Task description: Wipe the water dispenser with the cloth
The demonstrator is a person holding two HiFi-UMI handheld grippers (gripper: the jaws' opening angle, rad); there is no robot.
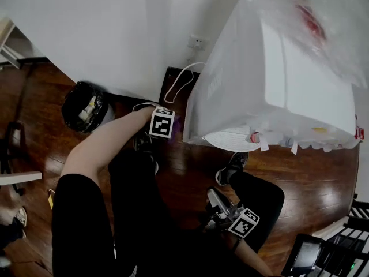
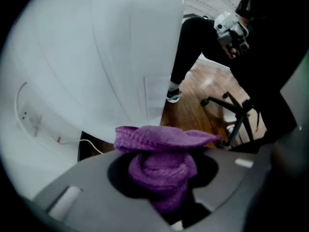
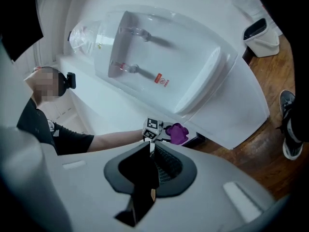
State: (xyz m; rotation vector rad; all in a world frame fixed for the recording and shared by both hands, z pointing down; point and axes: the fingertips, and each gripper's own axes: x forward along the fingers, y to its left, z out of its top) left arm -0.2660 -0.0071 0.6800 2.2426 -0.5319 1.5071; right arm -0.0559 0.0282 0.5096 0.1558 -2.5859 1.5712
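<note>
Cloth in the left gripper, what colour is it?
The cloth is purple, clearest in the left gripper view.

A black bin [image 1: 85, 106] stands on the wooden floor [image 1: 314, 180]; a white cable [image 1: 180, 81] loops below a wall socket [image 1: 197, 41]

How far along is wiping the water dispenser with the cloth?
Done: the purple cloth is picked up, clamped in the left gripper. In hand: it is held by the water dispenser, near its lower corner; contact is unclear. Left: the wiping itself; no wiped area shows. The right gripper is shut, empty, held back.
</note>
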